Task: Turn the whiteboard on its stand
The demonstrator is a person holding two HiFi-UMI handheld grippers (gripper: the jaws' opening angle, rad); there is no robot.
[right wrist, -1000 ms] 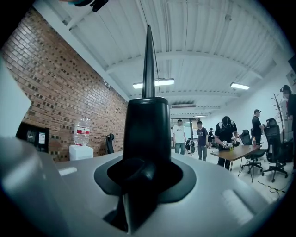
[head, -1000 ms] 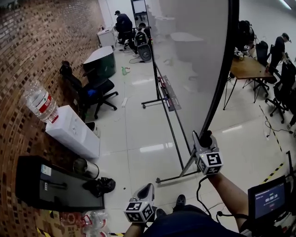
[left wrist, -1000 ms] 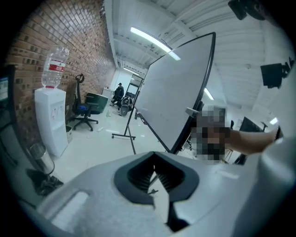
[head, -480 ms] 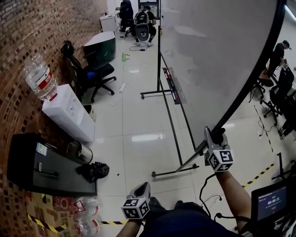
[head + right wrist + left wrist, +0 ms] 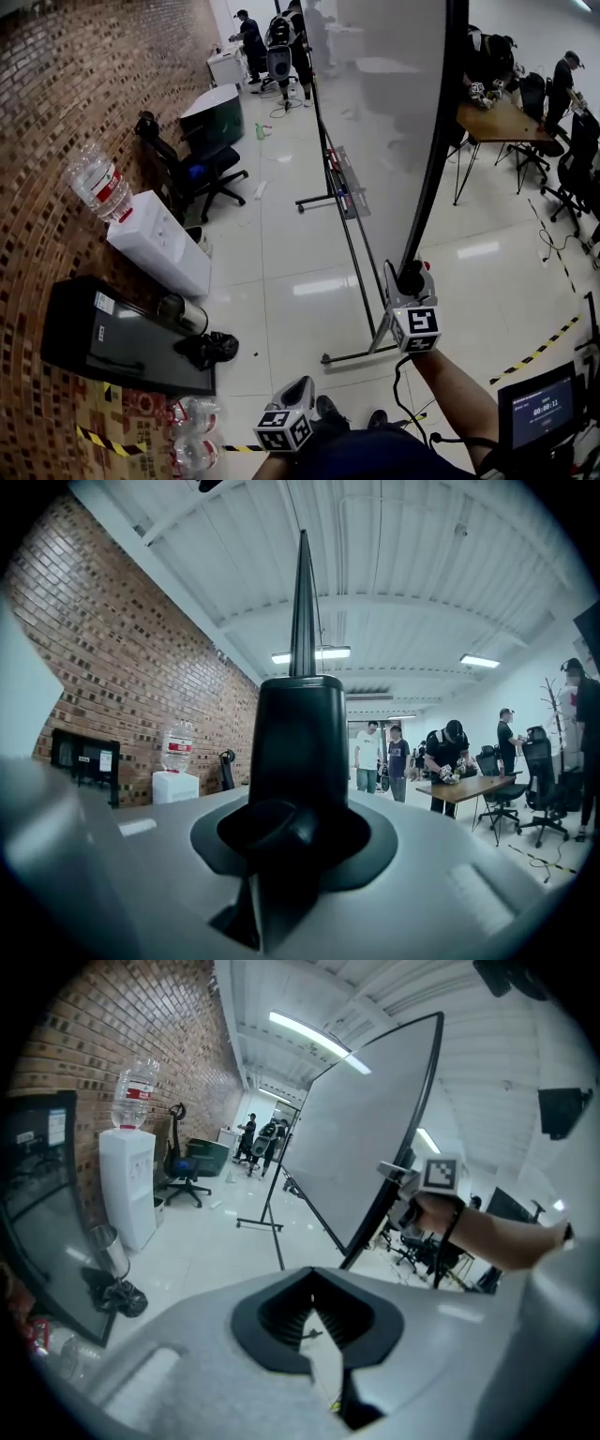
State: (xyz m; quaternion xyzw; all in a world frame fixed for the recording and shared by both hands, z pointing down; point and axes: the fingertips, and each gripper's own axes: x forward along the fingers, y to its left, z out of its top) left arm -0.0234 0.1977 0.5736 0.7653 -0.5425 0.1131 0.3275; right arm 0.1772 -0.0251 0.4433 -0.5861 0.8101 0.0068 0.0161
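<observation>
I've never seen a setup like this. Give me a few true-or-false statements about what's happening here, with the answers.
1. The right gripper is clamped on the black edge of the whiteboard. True.
2. The left gripper also grips the board. False: it hangs low near the person's body, jaws apart with nothing between them.
3. A water dispenser with a bottle on top stands by the brick wall. True.
4. The whiteboard lies flat on the floor. False: it is up on its stand.
</observation>
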